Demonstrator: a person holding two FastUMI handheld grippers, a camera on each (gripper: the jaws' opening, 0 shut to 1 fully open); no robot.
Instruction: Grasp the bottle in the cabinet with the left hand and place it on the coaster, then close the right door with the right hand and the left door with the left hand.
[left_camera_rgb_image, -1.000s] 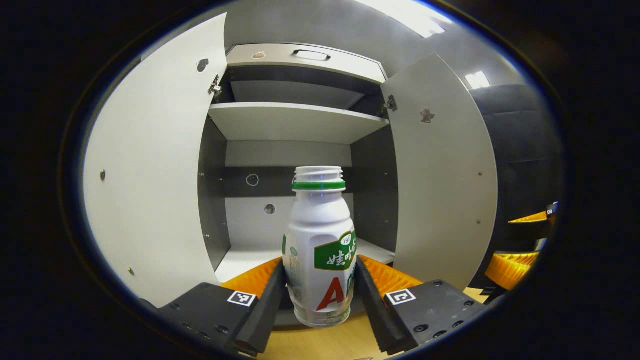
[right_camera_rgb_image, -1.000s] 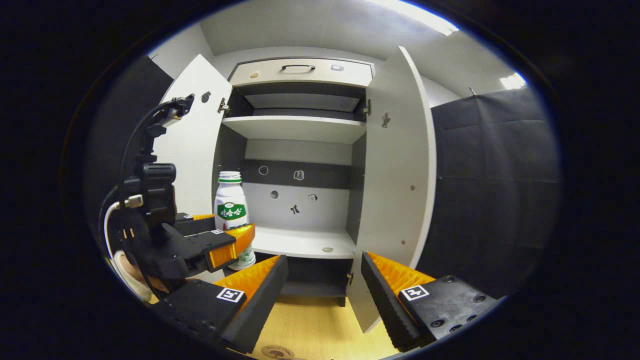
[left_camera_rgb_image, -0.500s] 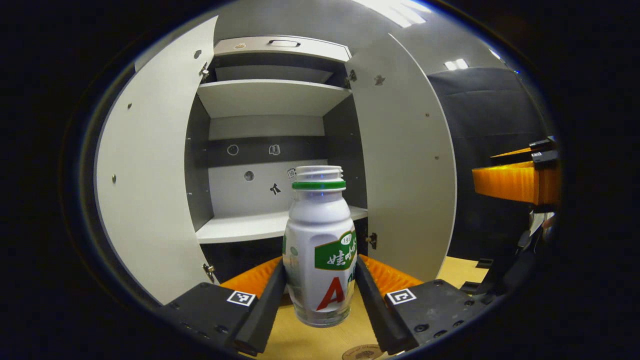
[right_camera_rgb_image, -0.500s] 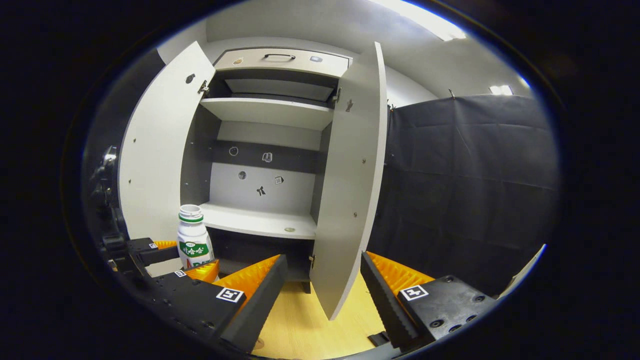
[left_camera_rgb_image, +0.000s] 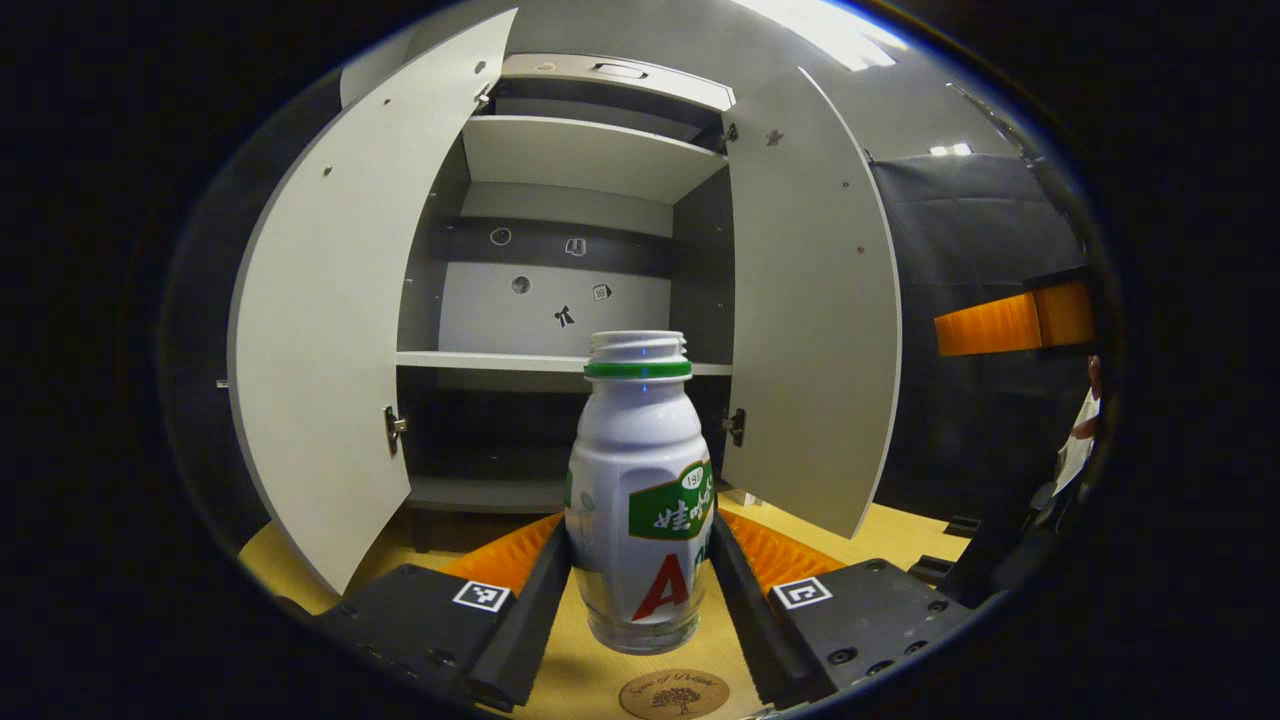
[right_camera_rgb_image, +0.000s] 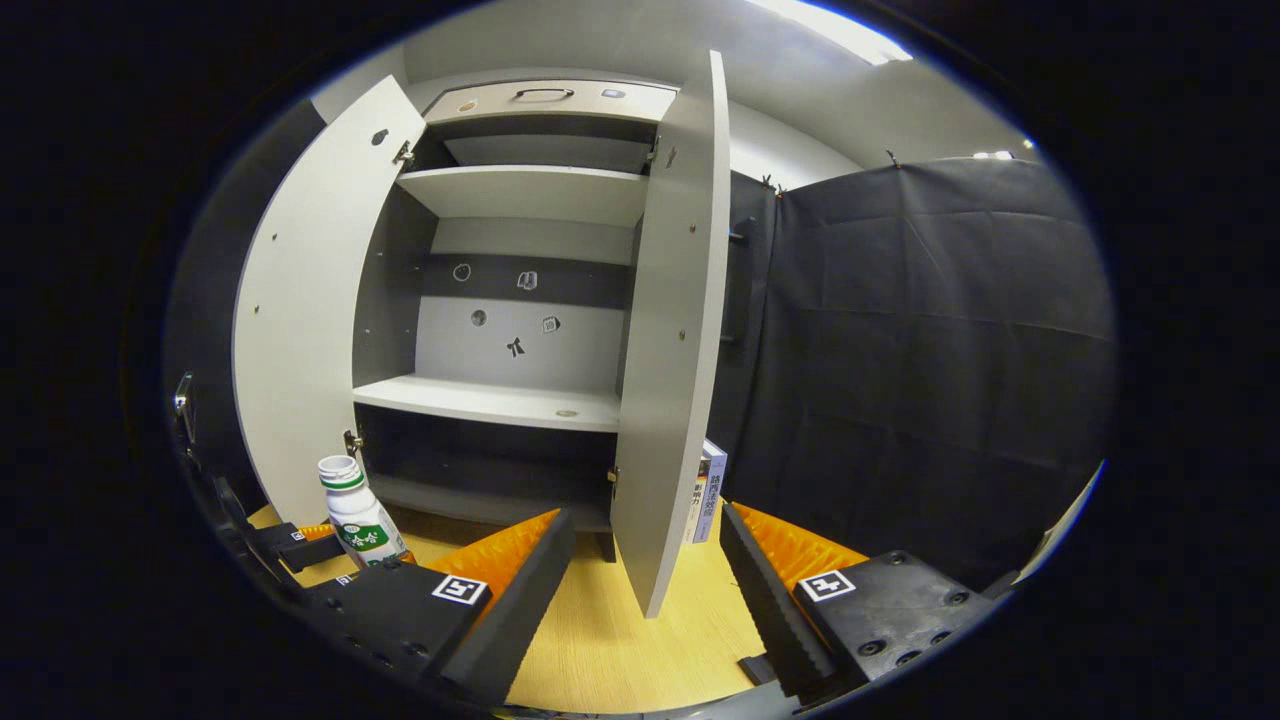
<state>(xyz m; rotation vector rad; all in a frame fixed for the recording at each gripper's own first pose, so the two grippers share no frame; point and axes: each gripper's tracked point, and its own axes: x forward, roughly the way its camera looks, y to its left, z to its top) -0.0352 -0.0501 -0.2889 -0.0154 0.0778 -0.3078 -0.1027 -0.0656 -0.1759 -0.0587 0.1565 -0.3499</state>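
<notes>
Here, your left gripper (left_camera_rgb_image: 640, 560) is clenched on the bottle (left_camera_rgb_image: 640, 490), a finger pressing each flank of its lower body, and carries it clear of the cabinet (left_camera_rgb_image: 560, 300) above the wooden tabletop (right_camera_rgb_image: 620, 640). The coaster (left_camera_rgb_image: 675, 693) lies just below and slightly nearer to you than the bottle's base, a touch to its right in the left gripper view, so the coming move looks like a short descent with a small pull back toward you. The bottle stands upright: its long axis runs vertical, open green-ringed neck up, clear base down toward the coaster, so it should need no turning before it is set down. In the right gripper view the same bottle appears low at the left, leaning a little in that lens, near the foot of the left door (right_camera_rgb_image: 300, 300).

Your right gripper (right_camera_rgb_image: 645, 590) hangs released, fingers spread and holding nothing, with the lower edge of the right door (right_camera_rgb_image: 670, 350) rising between them farther off. That door stands edge-on to this hand, which is plainly the nearer one for closing it. Both doors are wide open, and the middle shelf (right_camera_rgb_image: 490, 400) is bare of the bottle.
</notes>
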